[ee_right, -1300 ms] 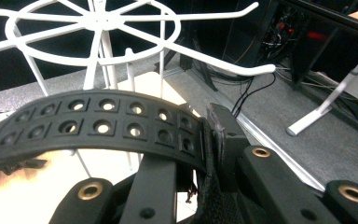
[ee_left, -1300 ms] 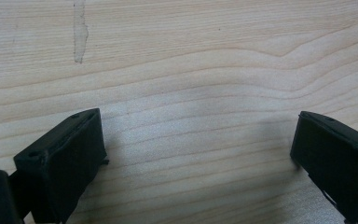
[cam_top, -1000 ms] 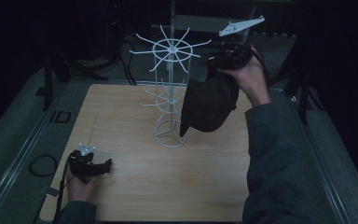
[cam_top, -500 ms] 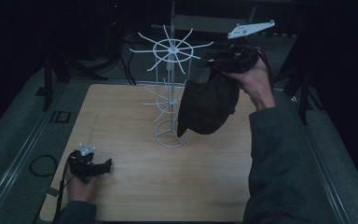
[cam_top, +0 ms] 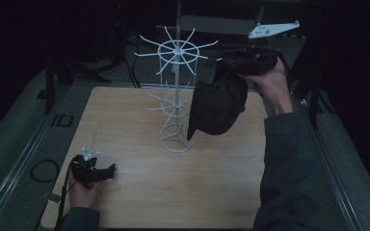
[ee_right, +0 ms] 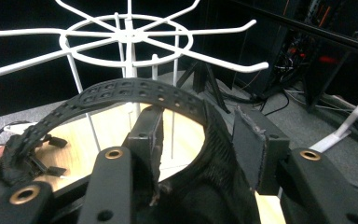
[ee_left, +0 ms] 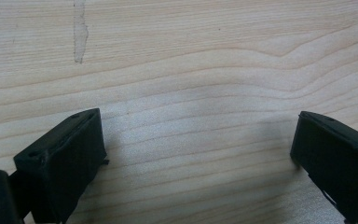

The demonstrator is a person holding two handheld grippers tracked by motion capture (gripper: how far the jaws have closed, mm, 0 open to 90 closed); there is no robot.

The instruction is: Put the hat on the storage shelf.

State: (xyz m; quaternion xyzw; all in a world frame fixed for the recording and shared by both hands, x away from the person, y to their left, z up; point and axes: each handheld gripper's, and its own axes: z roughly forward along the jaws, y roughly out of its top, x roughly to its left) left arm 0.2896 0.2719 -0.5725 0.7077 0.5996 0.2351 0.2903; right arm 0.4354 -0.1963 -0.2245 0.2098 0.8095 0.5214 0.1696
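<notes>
High view: right gripper raised (gripping cap)

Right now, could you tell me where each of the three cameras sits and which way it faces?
High view: fixed above the person's side, looking forward and down on the wooden table; both forearms, the left gripper and the right gripper show.
Left gripper view: rides the left gripper, looking down at bare tabletop between its open jaws.
Right gripper view: rides the right gripper, facing the white wire rack, jaws shut on the black cap.
Shared: high and right gripper views both show rack and cap.
</notes>
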